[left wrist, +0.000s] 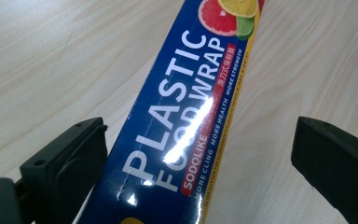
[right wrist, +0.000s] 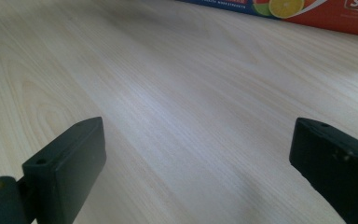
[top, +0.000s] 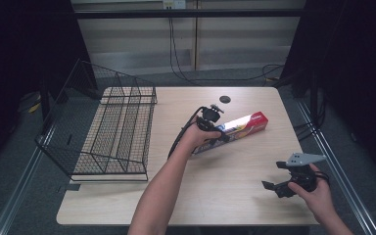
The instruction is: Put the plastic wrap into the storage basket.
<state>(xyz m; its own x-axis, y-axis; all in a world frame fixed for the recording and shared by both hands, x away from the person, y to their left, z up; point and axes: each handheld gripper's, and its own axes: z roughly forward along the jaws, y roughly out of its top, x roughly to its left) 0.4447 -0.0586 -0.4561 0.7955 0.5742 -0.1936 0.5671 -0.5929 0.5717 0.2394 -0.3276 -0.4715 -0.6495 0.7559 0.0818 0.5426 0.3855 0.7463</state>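
Left tool [left wrist: 196,154] wide astride the plastic wrap box [left wrist: 186,107], seemingly untouched; right tool [right wrist: 196,154] wide.

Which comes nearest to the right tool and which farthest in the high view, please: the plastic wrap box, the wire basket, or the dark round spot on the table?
From the right tool:
1. Plastic wrap box, mid-table, up and to its left.
2. Dark round spot, beyond the box near the far edge.
3. Wire basket, across the table on the left side.
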